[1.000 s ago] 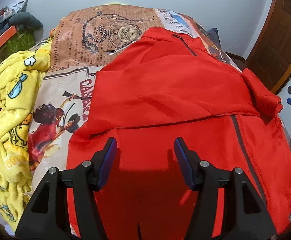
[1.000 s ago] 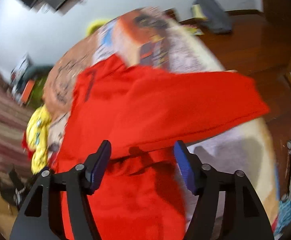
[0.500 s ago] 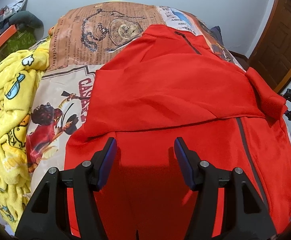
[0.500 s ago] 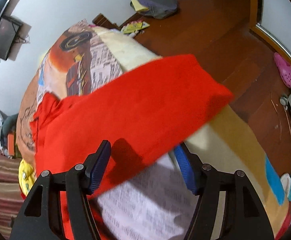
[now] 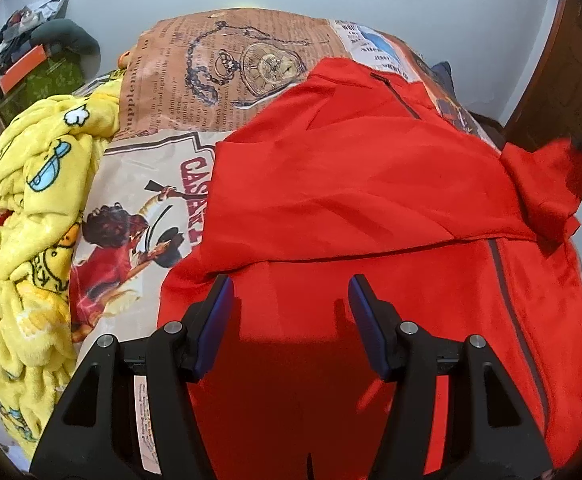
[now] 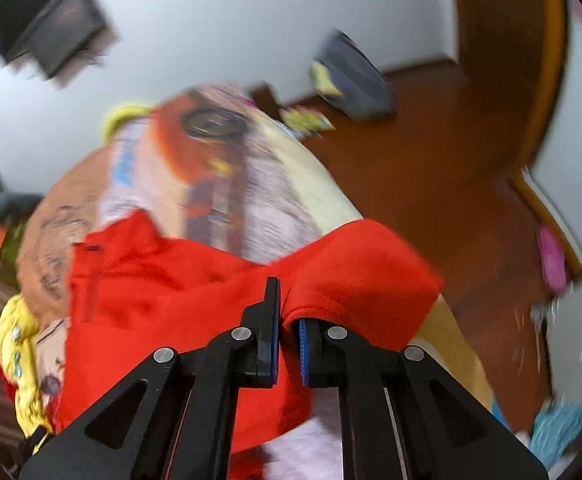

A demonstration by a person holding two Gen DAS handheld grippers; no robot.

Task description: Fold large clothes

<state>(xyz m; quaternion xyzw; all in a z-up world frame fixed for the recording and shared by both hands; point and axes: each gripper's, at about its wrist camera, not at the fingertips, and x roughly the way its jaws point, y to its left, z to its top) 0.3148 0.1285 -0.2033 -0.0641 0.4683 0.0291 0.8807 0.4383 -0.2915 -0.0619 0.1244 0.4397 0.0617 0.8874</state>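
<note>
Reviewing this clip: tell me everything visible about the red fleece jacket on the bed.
The red fleece jacket looks soft and plush, with a dark zipper at the collar and a grey seam line down its body. It lies spread on the printed bedspread, one sleeve folded across the chest. The other sleeve end is pinched in the right gripper, at the bed's edge. The left gripper hovers open over the lower body. A yellow plush blanket lies apart, beside it.
</note>
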